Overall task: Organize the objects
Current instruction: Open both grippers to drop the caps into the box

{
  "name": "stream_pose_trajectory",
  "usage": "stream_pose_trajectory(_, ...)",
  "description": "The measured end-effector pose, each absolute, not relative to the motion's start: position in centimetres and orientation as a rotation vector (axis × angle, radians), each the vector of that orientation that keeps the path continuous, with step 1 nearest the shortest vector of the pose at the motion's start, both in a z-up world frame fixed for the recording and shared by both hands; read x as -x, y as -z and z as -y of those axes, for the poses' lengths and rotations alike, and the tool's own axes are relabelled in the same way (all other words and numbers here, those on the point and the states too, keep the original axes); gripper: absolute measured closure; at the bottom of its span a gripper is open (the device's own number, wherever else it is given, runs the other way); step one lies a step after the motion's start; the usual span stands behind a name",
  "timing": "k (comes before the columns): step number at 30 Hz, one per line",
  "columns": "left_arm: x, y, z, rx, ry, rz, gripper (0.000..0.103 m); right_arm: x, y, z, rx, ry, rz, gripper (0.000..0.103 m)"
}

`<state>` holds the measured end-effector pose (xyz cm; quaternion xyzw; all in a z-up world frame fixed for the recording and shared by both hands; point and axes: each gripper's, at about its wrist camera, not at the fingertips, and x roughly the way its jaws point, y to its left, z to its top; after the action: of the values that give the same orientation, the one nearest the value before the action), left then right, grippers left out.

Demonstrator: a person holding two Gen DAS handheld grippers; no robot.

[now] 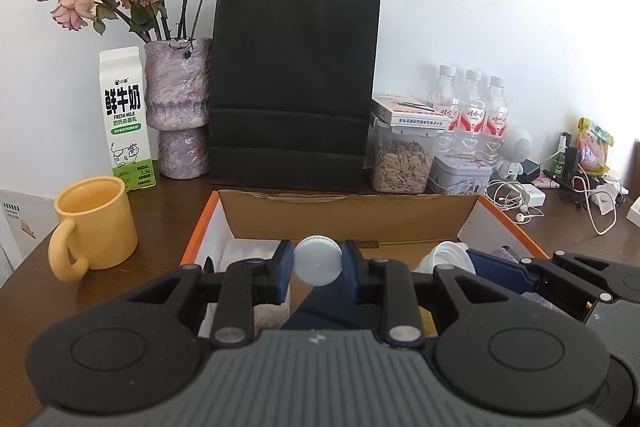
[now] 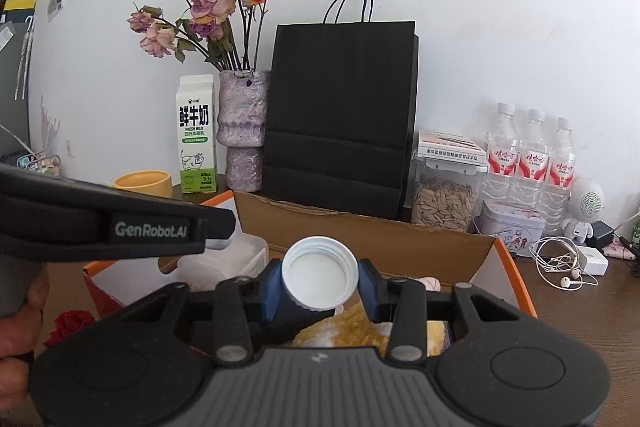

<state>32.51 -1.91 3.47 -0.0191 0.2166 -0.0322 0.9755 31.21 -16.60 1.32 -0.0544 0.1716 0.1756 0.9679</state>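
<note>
A brown wooden table (image 1: 168, 211) is set against a white wall, with a black paper bag (image 1: 294, 87), a milk carton (image 1: 125, 119), a vase of dried roses (image 1: 178, 107) and a yellow mug (image 1: 94, 223) ranged along it. An open cardboard box (image 1: 352, 213) is placed in front of the bag. Above the box, a small white cap (image 1: 318, 259) is pinched between the nearly closed jaws of the left gripper (image 1: 318, 263). A larger white lid (image 2: 319, 273) (hollow side towards the camera) is clamped in the partly closed right gripper (image 2: 320, 287), also over the box.
</note>
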Motion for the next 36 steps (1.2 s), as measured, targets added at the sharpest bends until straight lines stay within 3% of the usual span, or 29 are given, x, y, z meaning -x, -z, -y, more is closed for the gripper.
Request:
stream_pose_trajectory(11,-34.1,-2.7,1.6,0.029,0.068,-0.463,0.074,-32.9,-0.5,16.7,0.118,-0.342,-0.378,0.064)
stream_pose_trajectory(13,-34.0,-2.7,1.7,0.024,0.063,-0.464,0.056,-32.8,-0.4,16.6,0.126,-0.335,-0.379,0.058)
stream_pose_trajectory(15,-33.9,-2.7,1.7,0.024,0.049,-0.459,0.015,-32.7,-0.4,16.6,0.123,-0.334,-0.379,0.039)
stream_pose_trajectory(17,-33.8,-2.7,1.9,0.013,0.032,-0.452,0.0,-32.6,-0.5,16.5,0.132,-0.319,-0.368,0.01)
stream_pose_trajectory(18,-33.8,-2.7,2.0,0.007,0.025,-0.45,0.0,-32.5,-0.5,16.4,0.138,-0.303,-0.358,0.004)
stream_pose_trajectory(36,-32.7,-3.0,1.6,0.038,0.007,-0.454,0.0,-31.9,-0.5,16.6,0.131,-0.28,-0.359,0.004)
